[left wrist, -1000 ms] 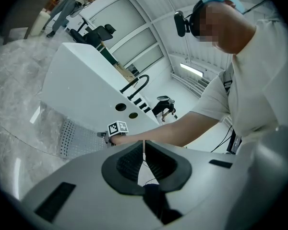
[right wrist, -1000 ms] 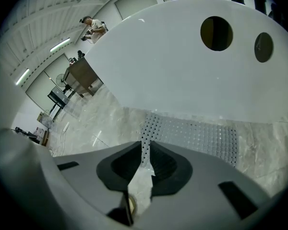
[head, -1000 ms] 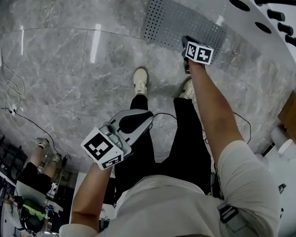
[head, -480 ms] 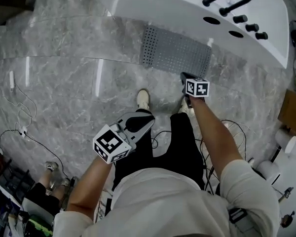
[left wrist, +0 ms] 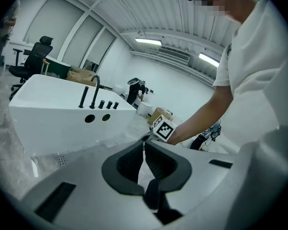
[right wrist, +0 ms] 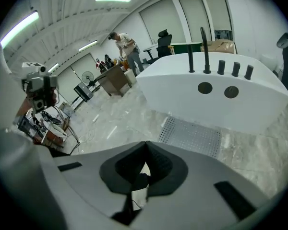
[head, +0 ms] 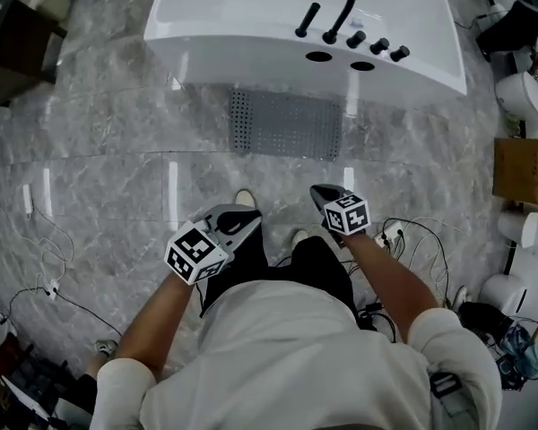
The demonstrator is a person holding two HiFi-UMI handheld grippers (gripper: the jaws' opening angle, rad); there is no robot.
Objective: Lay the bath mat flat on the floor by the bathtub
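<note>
Nothing legible — no text, label or number can be read.

bath mat (head: 287,124) lies flat on the floor (head: 117,168), far edge just beside the bathtub (head: 242,25), in line with the taps (head: 354,38). on its near side, left gripper (head: 247,218) and right gripper (head: 320,192) hang side by side, apart from it. cardboard box (head: 523,170) far right, cables (head: 414,236) right of the right gripper.
</note>
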